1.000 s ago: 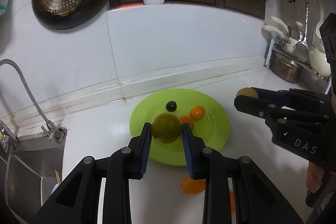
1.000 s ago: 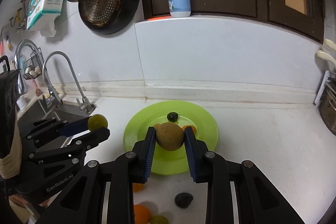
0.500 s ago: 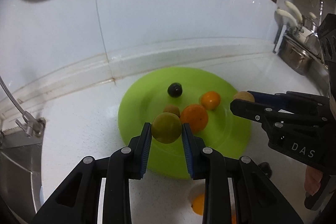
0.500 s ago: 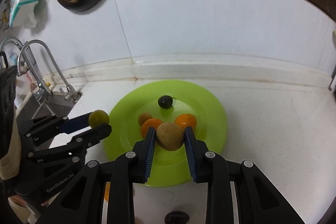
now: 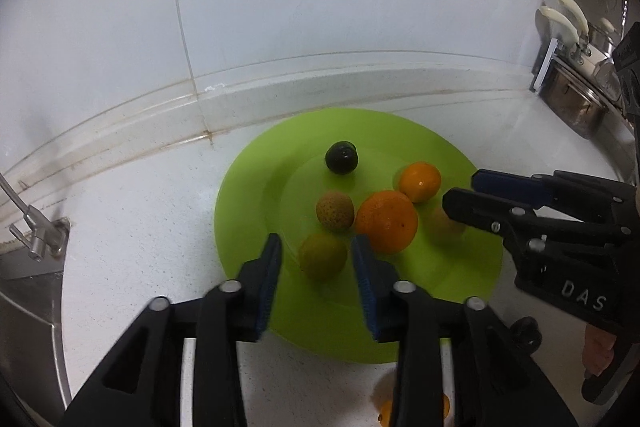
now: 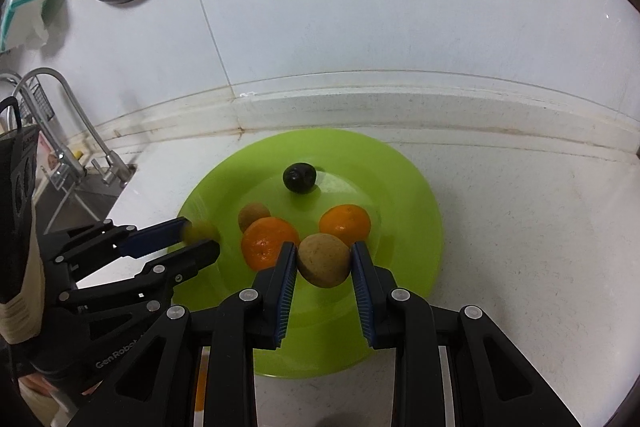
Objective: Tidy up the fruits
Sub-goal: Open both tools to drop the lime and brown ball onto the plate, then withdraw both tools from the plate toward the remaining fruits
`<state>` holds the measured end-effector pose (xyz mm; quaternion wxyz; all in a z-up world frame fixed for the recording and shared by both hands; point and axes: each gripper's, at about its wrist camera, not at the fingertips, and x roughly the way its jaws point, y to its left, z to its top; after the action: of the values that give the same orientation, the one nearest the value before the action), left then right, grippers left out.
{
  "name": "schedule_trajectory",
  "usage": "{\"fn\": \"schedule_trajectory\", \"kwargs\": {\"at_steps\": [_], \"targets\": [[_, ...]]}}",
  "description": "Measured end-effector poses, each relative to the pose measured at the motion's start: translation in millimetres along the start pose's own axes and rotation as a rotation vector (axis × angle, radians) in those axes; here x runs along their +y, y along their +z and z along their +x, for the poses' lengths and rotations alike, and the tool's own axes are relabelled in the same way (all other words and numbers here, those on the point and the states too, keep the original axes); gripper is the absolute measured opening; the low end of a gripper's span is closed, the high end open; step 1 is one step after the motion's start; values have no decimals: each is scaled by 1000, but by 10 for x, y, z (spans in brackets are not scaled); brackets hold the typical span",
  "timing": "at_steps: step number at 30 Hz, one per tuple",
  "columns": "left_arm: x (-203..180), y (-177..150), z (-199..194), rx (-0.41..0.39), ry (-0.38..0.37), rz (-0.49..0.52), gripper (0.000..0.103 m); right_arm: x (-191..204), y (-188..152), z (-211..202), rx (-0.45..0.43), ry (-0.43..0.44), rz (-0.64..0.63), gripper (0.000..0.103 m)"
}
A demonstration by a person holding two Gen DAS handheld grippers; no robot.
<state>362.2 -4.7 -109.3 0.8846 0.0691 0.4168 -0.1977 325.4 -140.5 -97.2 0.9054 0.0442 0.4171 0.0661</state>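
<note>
Jaws of the left gripper (image 5: pixel 316 259) were opening, their ribbed blue pads clear of the dull green fruit (image 5: pixel 323 256) between them, at seven o'clock on the glossy lime-green plate (image 5: pixel 248 195). Round in the plate's hollow lay a speckled brown fruit (image 5: pixel 335 210), two shiny oranges and a black fruit (image 5: pixel 341 157) at twelve. Right gripper (image 6: pixel 324 261) was easing open too, pads beside a matte tan fruit (image 6: pixel 324 259).
</note>
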Motion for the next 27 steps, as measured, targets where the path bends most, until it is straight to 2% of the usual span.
{"fn": "schedule_trajectory", "kwargs": {"at_steps": [2, 3, 11, 22, 27], "targets": [[-10, 4, -26, 2, 0, -1, 45, -7, 5, -9, -3, -11, 0, 43], [-3, 6, -42, 1, 0, -3, 47, -9, 1, -33, -11, -20, -2, 43], [-62, -8, -361, -28, 7, -24, 58, 4, -37, -322, -52, -14, 3, 43], [-185, -76, -1048, -152, 17, 4, 70, 176, -138, -933, -146, -7, -24, 43], [-252, -155, -1275, -174, 9, 12, 74, 250, -187, -1217, -198, -5, -25, 43]]}}
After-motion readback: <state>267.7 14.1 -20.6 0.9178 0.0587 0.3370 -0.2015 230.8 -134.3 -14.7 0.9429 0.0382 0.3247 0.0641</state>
